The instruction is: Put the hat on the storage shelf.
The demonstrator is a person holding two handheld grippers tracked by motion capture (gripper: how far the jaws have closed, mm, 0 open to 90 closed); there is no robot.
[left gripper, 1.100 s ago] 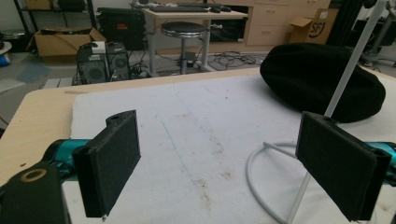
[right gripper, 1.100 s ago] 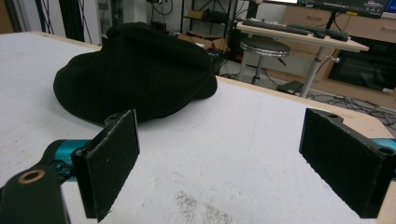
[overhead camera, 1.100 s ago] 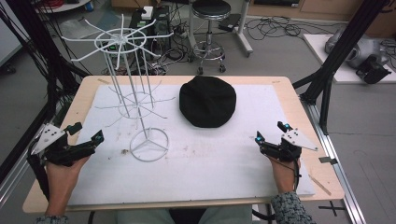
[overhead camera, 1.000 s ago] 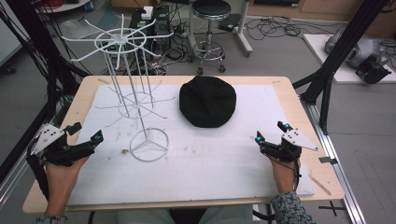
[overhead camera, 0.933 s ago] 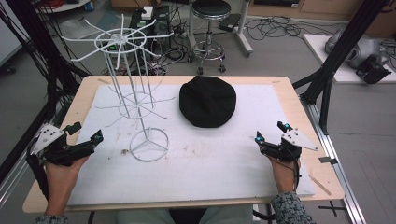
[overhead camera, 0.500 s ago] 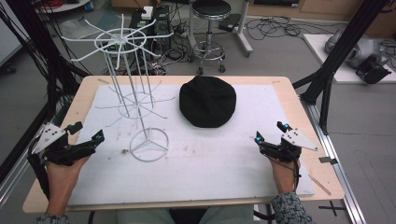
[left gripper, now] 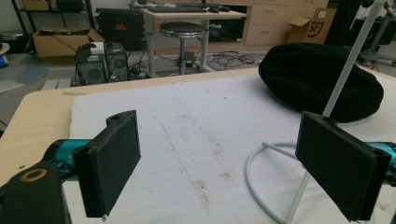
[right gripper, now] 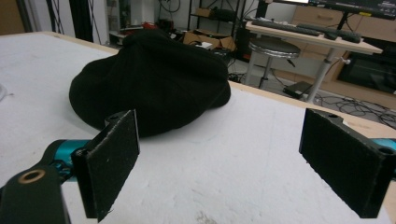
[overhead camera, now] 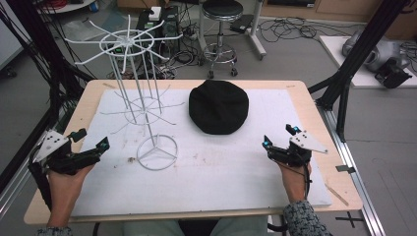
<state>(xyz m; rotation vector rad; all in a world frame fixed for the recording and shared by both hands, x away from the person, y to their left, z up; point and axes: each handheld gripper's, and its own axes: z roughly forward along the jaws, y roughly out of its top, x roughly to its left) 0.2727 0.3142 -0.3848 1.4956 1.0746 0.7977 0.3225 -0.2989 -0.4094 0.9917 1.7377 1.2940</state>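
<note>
I saw a soft black cloth hat, matt and a bit fuzzy. The rack was thin white wire, smooth and a little shiny. A rough white mat, stained in spots, covered the pale wood table. My tongs had matt black pads with a grainy face.

Lab, black rig frame, floor cables, computer towers

Black grippers, teal-tipped jaws, patterned sleeve

Table: white mat, hat, rack
</note>
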